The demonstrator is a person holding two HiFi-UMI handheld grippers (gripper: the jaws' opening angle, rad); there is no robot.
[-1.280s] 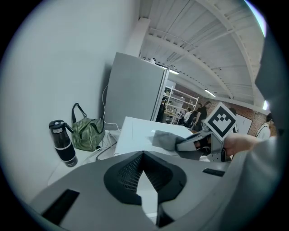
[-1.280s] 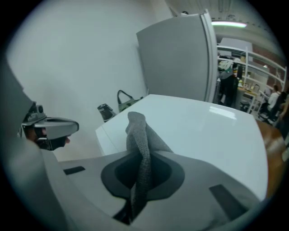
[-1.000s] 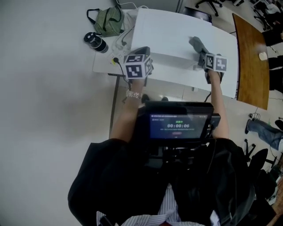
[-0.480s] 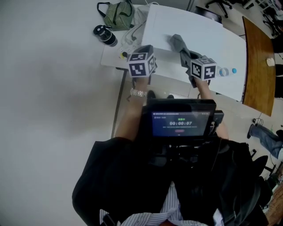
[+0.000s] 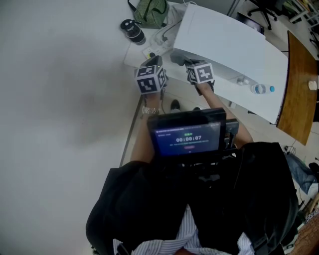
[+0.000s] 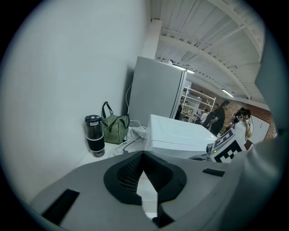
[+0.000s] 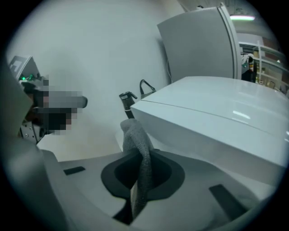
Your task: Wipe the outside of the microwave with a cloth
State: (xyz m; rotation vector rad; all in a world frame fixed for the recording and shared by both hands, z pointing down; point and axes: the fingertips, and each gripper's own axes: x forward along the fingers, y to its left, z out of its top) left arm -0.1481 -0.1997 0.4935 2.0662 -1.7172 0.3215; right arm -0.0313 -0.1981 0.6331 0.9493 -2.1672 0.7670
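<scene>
Closest to you, the screen (image 5: 188, 139) on your chest reads 00:00:07, with a small green mark above the digits. Nothing else on it is legible.

Just beyond it, your left tongs (image 6: 143, 155) are closed on nothing. They hang over the table's (image 5: 132, 55) near edge, left of the microwave (image 5: 227, 37).

Your right tongs (image 7: 141, 158) are clamped on the cloth (image 7: 137, 135). It is a grey strip that stands up out of the jaws toward the microwave's near left corner. I cannot tell whether it presses on the casing there.

The microwave fills the middle of the table, plain white, with no brand or label you could read.

By my reading the wipe is only beginning at that corner. The top, the sides and most of the front look left to do, and no smear or wet streak marks any finished part.

Farther off, at the table's far left corner by the wall, stand a flask (image 5: 133, 31) and a striped bag (image 5: 152, 9). Neither carries legible print.
</scene>
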